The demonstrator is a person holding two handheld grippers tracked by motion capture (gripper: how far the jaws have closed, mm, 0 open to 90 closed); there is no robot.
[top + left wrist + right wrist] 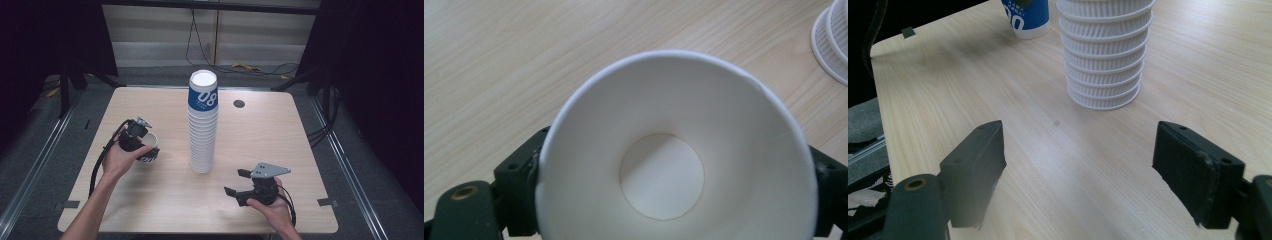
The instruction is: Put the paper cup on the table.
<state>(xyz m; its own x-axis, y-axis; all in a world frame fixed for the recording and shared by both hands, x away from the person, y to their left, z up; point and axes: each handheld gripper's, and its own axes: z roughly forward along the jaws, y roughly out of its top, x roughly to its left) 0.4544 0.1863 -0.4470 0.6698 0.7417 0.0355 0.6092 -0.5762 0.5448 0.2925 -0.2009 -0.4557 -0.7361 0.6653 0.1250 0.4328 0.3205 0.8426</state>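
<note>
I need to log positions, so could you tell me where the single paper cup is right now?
In the high view the single paper cup sits at the table's left, clamped in the left gripper, left of the tall cup stack.

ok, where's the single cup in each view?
High view: single cup sits left of centre, in the left gripper.
Left gripper view: it fills the middle, mouth toward the camera, jaws at both sides.
Right gripper view: top edge, left of centre, partly cropped.
Shared landmark: the cup stack.
</note>
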